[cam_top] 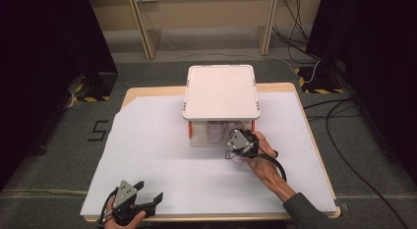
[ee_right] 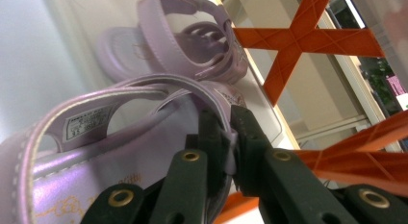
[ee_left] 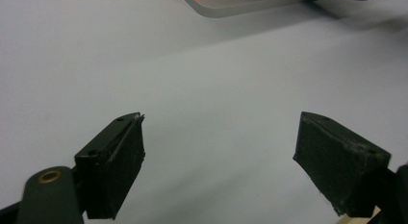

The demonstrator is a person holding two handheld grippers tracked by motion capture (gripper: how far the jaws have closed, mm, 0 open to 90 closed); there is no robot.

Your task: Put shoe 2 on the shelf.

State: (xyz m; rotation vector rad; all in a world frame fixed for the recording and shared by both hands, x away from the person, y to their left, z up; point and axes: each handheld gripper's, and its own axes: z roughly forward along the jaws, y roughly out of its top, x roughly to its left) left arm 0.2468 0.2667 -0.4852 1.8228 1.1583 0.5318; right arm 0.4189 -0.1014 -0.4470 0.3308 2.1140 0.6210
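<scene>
Right gripper [ee_right: 230,137]: jaws pressed together on a strap of the near sandal [ee_right: 96,152], a lilac, shiny child's shoe. Strap edge is squeezed between the two black pads. In the high view this gripper [cam_top: 240,142] sits at the open front of the box [cam_top: 221,91], the person's right hand [cam_top: 263,162] behind it.

Writing: a small white label is printed on the inside of the sandal's strap, to the left of the jaws; characters too small to read. Gold script and a gold line drawing are on the insole below and left of the jaws, not legible. On the floor, left of the table, a dark "5" [cam_top: 98,130] is marked.

Second sandal [ee_right: 178,46]: same lilac, lying just beyond the held one, ahead of the jaws, inside the box. Orange cross-braces [ee_right: 300,39] of the box wall show to the right of the jaws through clear plastic.

Left gripper [ee_left: 221,152]: jaws spread wide, nothing between them, over bare white sheet. Held at the near table edge by the left hand [cam_top: 123,219], well apart from the box; box base lies far ahead of its jaws.

Surface: white sheet [cam_top: 162,160] over a light wooden table [cam_top: 133,94]; box has a white lid, orange corner posts.

Room: grey carpet, black-and-yellow hazard tape [cam_top: 91,98], black cables [cam_top: 344,121] on the floor to the right, dark panels at both sides.
</scene>
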